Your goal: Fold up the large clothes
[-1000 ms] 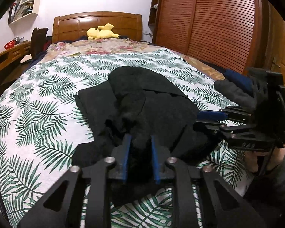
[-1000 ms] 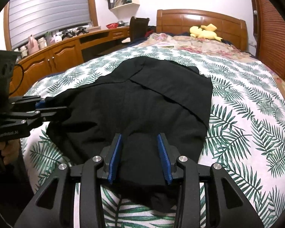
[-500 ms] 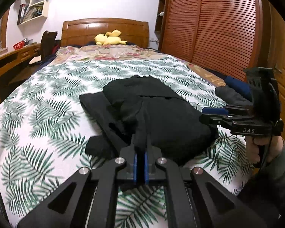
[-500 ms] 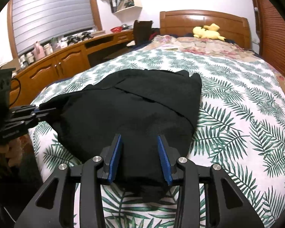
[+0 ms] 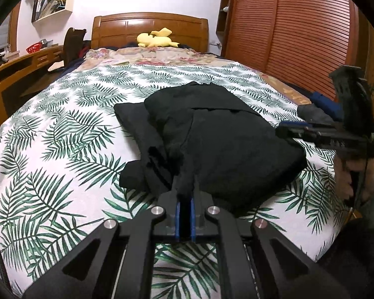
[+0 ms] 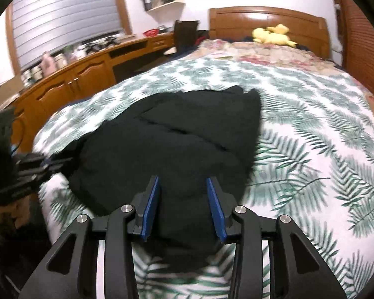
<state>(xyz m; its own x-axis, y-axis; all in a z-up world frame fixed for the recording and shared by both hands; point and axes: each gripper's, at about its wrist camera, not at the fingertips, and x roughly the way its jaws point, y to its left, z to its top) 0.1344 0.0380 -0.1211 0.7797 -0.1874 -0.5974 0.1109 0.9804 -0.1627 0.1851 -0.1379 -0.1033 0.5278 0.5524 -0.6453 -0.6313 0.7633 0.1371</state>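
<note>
White walls, a wooden headboard [image 5: 149, 28], a slatted wardrobe [image 5: 294, 27] and a long desk [image 6: 92, 67] surround the bed [image 5: 62, 129].

The left gripper [image 5: 186, 200] is seen clamped on dark cloth, angled downward; the right gripper [image 6: 184, 205], its jaws just widened, is held astride the fabric.

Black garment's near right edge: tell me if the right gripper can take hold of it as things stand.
Probably yes. The right gripper, whose jaws have just been opening, already straddles the black garment at its near edge, with nothing in between. The left gripper is shut on the other corner.
</note>
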